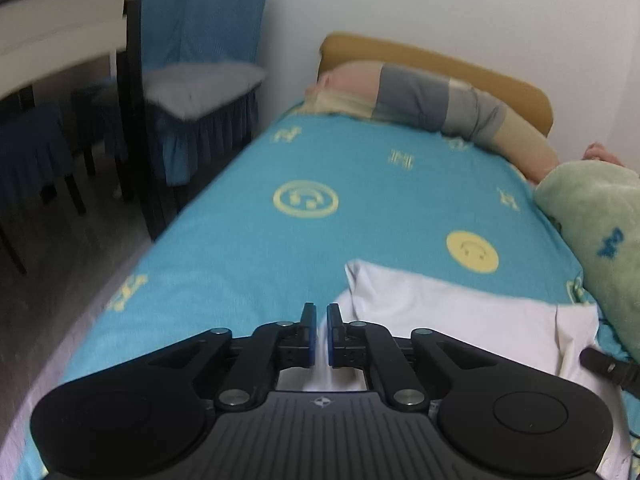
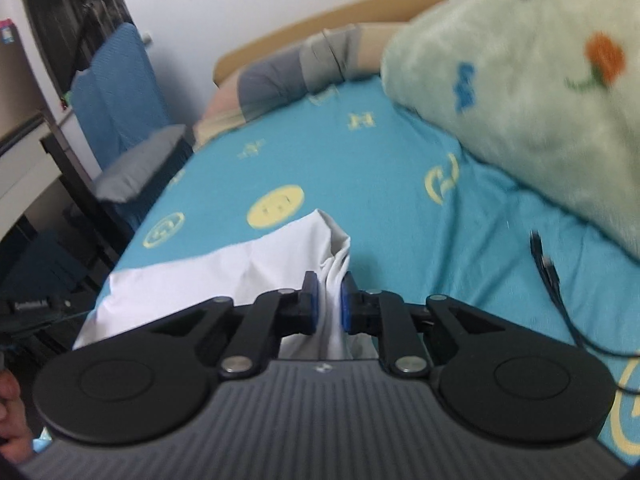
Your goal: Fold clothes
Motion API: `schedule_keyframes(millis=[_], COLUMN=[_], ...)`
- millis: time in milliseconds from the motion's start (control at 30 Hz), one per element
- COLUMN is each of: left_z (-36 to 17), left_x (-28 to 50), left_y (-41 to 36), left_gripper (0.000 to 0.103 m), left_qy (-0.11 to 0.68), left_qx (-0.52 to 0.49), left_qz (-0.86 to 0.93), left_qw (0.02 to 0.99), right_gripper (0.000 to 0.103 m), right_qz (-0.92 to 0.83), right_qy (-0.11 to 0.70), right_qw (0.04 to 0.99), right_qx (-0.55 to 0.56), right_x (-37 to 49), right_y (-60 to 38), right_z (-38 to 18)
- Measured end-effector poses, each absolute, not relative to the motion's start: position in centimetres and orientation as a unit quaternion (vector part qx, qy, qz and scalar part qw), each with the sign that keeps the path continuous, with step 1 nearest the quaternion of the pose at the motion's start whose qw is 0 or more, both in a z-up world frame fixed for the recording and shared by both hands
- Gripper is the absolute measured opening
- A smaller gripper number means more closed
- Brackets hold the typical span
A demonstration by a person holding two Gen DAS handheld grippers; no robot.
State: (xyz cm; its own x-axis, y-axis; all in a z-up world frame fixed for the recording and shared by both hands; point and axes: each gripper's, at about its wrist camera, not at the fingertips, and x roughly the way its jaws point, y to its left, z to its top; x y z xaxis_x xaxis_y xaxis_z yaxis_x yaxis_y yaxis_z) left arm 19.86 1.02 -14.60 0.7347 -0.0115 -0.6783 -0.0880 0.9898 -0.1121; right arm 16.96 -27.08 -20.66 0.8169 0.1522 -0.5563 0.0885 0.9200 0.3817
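A white garment (image 1: 460, 312) lies on the blue bed sheet (image 1: 320, 160) with yellow smiley prints. My left gripper (image 1: 321, 314) is shut, its blue pads nearly touching, at the garment's left edge; white cloth shows below the pads, but I cannot tell if any is pinched. In the right wrist view the white garment (image 2: 248, 264) stretches left, and my right gripper (image 2: 330, 284) is shut on a bunched fold of it, lifted slightly off the sheet (image 2: 400, 200).
A green fleece blanket (image 2: 520, 80) is heaped at the right of the bed; it also shows in the left wrist view (image 1: 596, 216). A striped pillow (image 1: 440, 100) lies by the headboard. A blue-covered chair (image 1: 192, 80) stands left of the bed. A black cable (image 2: 552, 280) lies on the sheet.
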Motion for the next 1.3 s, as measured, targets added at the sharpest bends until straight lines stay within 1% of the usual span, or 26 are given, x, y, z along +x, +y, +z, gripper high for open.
schedule_keyframes(millis=[100,133,167,200,233,267,333,367,400,467,533,600,667,767,867,967,1133,1167,1233,1300], left_z=[-13.1,-12.5,-12.1,-11.9,-11.8,-11.8,-13.0,-13.6,-14.2,-15.9,-16.9,-17.5,-17.3,-16.7,-16.0,-15.4,-14.2,-14.0,-13.3,-12.5], left_x=[18.9,18.5,18.1,17.9,17.7,17.6,18.1,18.4,18.6,19.3,19.7,19.8,19.6,18.7,17.6,16.4,14.5,14.1,13.2,12.1], left_y=[0.2,-0.3,-0.8,-1.4,-2.0,-2.5,-3.3,-3.6,-3.9,-3.8,-3.7,-3.7,-4.0,-4.0,-3.9,-3.9,-3.7,-3.7,-3.2,-2.2], left_gripper=[0.021,0.032,0.047,0.053,0.059,0.059,0.060,0.060,0.060,0.060,0.061,0.062,0.064,0.064,0.064,0.065,0.066,0.066,0.067,0.072], left_qy=[0.335,0.322,0.311,0.305,0.298,0.294,0.311,0.319,0.328,0.355,0.370,0.373,0.373,0.379,0.387,0.396,0.410,0.413,0.418,0.423], left_qx=[-0.066,-0.061,-0.060,-0.055,-0.050,-0.044,-0.018,-0.006,0.005,0.007,0.009,0.012,0.012,0.007,0.001,-0.006,-0.016,-0.019,-0.043,-0.083], left_qz=[-0.002,-0.012,-0.024,-0.033,-0.042,-0.050,-0.046,-0.044,-0.041,-0.033,-0.031,-0.033,-0.035,-0.039,-0.042,-0.045,-0.050,-0.051,-0.057,-0.065], left_qw=[0.940,0.945,0.948,0.950,0.952,0.954,0.949,0.947,0.944,0.934,0.929,0.927,0.927,0.925,0.921,0.917,0.910,0.909,0.905,0.900], right_gripper=[0.028,0.045,0.069,0.080,0.086,0.086,0.084,0.073,0.069,0.046,0.038,0.038,0.038,0.038,0.038,0.038,0.038,0.038,0.039,0.040], right_qz=[0.003,0.007,0.013,0.019,0.025,0.035,0.057,0.069,0.081,0.093,0.094,0.099,0.100,0.095,0.085,0.071,0.062,0.060,0.056,0.054], right_qy=[0.278,0.258,0.237,0.220,0.202,0.194,0.197,0.202,0.212,0.241,0.283,0.313,0.312,0.308,0.280,0.280,0.345,0.346,0.344,0.340], right_qw=[0.936,0.940,0.944,0.947,0.951,0.954,0.958,0.959,0.957,0.953,0.943,0.936,0.939,0.940,0.949,0.950,0.930,0.929,0.930,0.926], right_qx=[0.215,0.222,0.229,0.232,0.234,0.226,0.201,0.189,0.178,0.159,0.150,0.129,0.104,0.110,0.114,0.120,0.113,0.115,0.121,0.153], right_x=[16.3,15.9,15.4,15.1,14.8,14.7,15.0,15.3,15.6,16.5,17.5,18.1,17.9,17.1,15.5,14.3,13.6,13.2,12.4,11.4], right_y=[-27.6,-27.7,-27.9,-27.8,-27.7,-27.3,-26.3,-25.8,-25.3,-24.5,-24.1,-23.6,-22.9,-22.6,-22.8,-23.3,-23.0,-23.0,-22.9,-23.5], right_z=[-18.6,-17.8,-17.1,-16.6,-16.2,-16.0,-16.0,-16.2,-16.7,-17.8,-19.6,-21.3,-21.6,-20.3,-18.2,-17.3,-19.9,-19.7,-19.1,-18.0])
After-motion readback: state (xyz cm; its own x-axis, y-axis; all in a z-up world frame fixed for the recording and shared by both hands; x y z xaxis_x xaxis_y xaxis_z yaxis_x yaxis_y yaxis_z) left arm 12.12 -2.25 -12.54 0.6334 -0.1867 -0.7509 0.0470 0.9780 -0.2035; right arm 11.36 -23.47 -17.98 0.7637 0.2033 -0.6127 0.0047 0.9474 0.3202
